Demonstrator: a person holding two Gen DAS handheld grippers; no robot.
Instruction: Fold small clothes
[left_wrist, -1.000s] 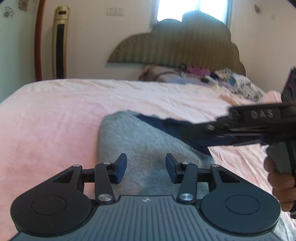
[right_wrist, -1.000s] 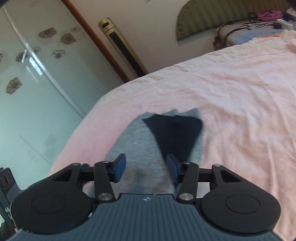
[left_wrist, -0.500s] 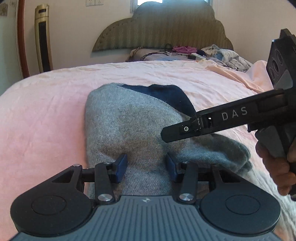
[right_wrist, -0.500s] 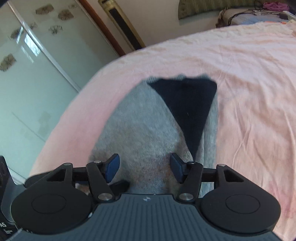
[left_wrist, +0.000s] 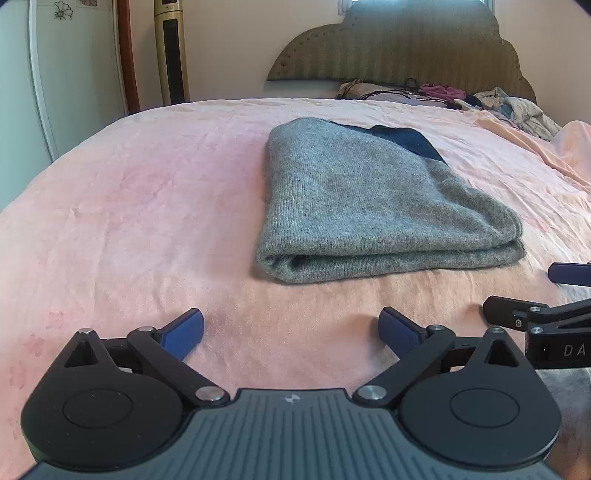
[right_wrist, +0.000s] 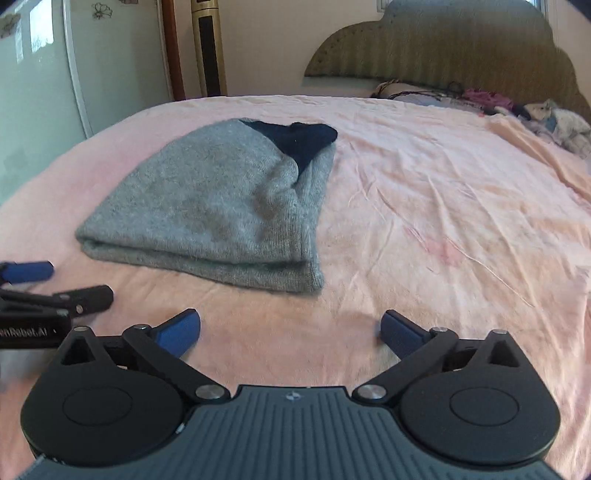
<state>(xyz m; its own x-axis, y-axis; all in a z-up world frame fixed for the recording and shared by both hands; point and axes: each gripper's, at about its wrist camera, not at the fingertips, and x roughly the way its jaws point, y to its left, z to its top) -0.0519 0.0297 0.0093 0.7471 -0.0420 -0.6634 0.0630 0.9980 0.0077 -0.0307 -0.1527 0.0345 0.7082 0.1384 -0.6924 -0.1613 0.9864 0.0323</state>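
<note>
Grey knit garment (left_wrist: 369, 199) lies folded on the bed (left_wrist: 129, 206); we find left tool (left_wrist: 291, 328) and right tool (right_wrist: 291, 328) just spread, empty, withdrawn: fold apparently complete

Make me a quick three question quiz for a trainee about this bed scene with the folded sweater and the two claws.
1. True or false: the grey knitted sweater with a navy collar lies folded on the pink bedsheet.
2. Multiple choice: what sits between the left claw's blue pads? A) a sleeve B) nothing but bedsheet C) a sock
3. Fill in: the right claw's jaws stand wide ____.

Key:
1. True.
2. B; both claws have just been opening, clear of the sweater.
3. Open.
</note>
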